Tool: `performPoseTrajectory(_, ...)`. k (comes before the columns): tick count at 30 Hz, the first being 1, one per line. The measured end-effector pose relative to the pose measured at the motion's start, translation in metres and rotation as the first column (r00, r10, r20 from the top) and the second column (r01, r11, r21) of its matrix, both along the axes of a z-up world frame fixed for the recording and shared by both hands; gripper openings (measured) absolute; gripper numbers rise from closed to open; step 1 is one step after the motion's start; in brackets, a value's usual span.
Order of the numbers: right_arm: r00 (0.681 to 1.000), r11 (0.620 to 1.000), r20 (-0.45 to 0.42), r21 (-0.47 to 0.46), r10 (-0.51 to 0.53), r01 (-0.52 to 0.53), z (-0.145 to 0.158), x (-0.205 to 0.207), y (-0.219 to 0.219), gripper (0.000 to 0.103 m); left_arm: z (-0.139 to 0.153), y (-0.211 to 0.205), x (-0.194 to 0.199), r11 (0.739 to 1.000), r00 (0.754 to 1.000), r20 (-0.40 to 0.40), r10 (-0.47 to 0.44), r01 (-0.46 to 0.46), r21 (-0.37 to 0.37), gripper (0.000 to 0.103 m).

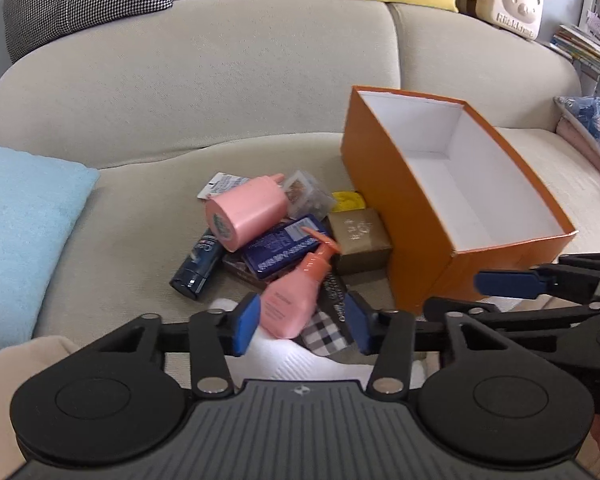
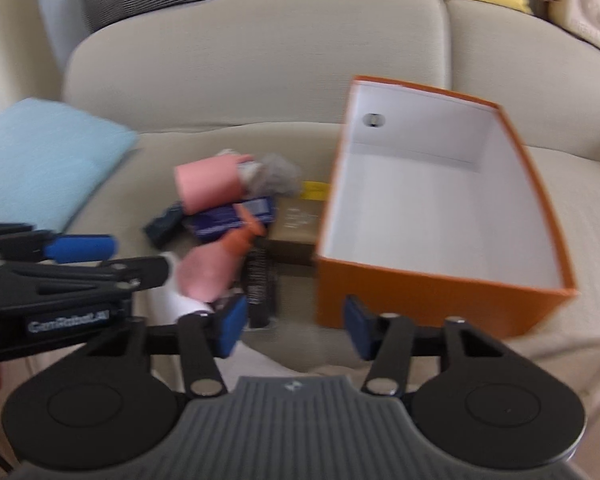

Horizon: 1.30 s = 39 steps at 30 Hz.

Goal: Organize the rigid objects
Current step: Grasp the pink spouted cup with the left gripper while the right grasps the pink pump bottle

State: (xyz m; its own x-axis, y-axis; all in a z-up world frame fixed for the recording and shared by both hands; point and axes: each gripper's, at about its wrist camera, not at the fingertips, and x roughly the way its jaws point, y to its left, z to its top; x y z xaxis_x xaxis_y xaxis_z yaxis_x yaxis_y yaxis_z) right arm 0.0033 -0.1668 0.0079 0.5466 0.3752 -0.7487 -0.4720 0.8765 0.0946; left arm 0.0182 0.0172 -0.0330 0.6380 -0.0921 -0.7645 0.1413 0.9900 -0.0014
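Bottle is framed between the parted, empty left claw; box stands right, seemingly to receive it.

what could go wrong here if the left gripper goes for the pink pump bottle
1. The pink pump bottle lies tilted on a loose pile, leaning on the blue box; closing on it may slide it or shift its neighbours.
2. The left gripper and right gripper are close together and could collide.
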Motion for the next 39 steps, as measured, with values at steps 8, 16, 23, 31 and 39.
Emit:
performPoseTrajectory(8, 0.991, 0.996, -0.110, 0.068, 0.071, -0.064, -0.016, 0.032, 0.047, 0.038, -0.015, 0.027, 0.031, 0.993, 0.989, -0.094, 0.114, -0.110, 0.047, 0.036)
performPoseTrajectory(16, 0.972, 0.996, -0.232, 0.091, 0.028, -0.007, -0.044, 0.066, 0.087, 0.038, -0.040, 0.057, 0.060, 0.987, 0.976, -0.148, 0.158, -0.152, 0.049, 0.029)
performPoseTrajectory(23, 0.948, 0.992, -0.316, 0.101, -0.034, 0.069, -0.065, 0.089, 0.092, 0.038, -0.064, 0.065, 0.076, 0.988, 0.960, -0.237, 0.149, -0.151, 0.013, 0.025)
performPoseTrajectory(31, 0.924, 0.982, -0.375, 0.137, -0.073, 0.134, -0.078, 0.108, 0.093, 0.040, -0.066, 0.063, 0.088, 0.992, 0.965, -0.229, 0.128, -0.124, 0.033, 0.025)
performPoseTrajectory(39, 0.930, 0.975, -0.358, 0.166, -0.078, 0.146, -0.079, 0.123, 0.099, 0.029, -0.039, 0.063, 0.103, 0.999, 0.983, -0.178, 0.036, -0.037, -0.006, 0.041)
